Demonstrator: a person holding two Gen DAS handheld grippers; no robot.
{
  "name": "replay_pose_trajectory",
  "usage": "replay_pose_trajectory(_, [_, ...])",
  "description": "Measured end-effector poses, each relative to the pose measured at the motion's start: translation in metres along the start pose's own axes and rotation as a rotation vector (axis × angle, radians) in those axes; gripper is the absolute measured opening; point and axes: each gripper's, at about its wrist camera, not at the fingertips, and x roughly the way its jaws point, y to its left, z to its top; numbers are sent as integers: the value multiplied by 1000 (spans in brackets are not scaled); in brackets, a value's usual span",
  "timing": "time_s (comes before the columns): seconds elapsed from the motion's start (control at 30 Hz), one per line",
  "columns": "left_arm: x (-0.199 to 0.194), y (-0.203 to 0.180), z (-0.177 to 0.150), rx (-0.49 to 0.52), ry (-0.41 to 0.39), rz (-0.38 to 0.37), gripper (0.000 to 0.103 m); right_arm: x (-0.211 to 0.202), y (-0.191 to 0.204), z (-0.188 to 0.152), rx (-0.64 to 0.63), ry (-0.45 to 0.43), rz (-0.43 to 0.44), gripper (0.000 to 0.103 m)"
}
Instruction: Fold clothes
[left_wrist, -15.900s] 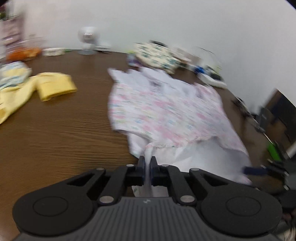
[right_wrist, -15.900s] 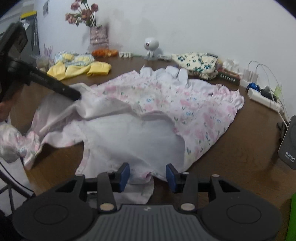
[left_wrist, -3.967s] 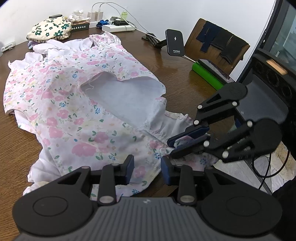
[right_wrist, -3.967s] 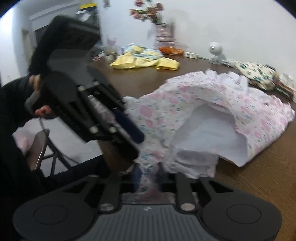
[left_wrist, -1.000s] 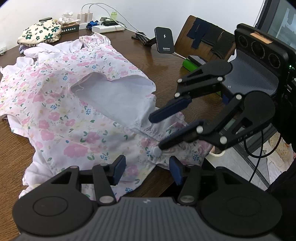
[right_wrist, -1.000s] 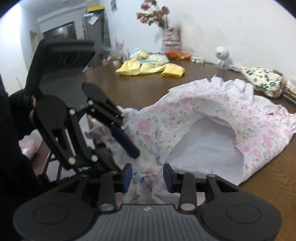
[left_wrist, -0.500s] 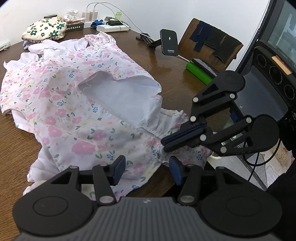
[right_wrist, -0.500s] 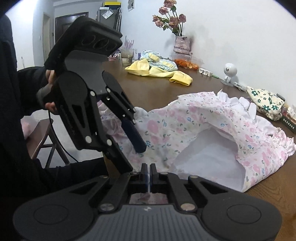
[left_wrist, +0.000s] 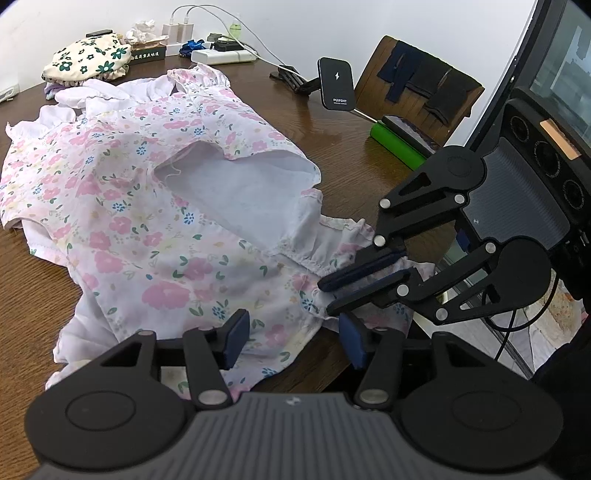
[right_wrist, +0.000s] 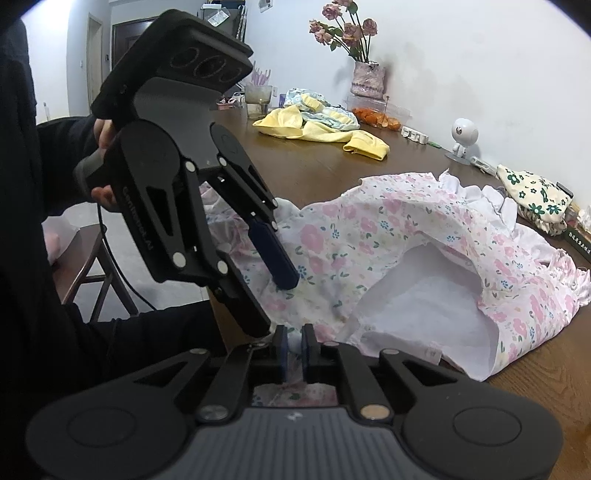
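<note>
Pink-flowered dress (left_wrist: 155, 206) sprawls over the wooden table (left_wrist: 33, 302). Right gripper (left_wrist: 332, 293) pinches its near frilled edge, jaws easing apart; left gripper (left_wrist: 291, 334) hangs released above the hem

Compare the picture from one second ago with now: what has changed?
The right gripper, open above the floral dress then, has come down and pinched the frilled edge near the table corner; its jaws are now easing open slightly. The left gripper stayed open over the dress, which lies as before.
</note>
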Motion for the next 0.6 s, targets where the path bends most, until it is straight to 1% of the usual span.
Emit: replay_pose_trajectory(0.6, [0,-1,0,6,0,3,56,2,-5,-2,31,13,7,11])
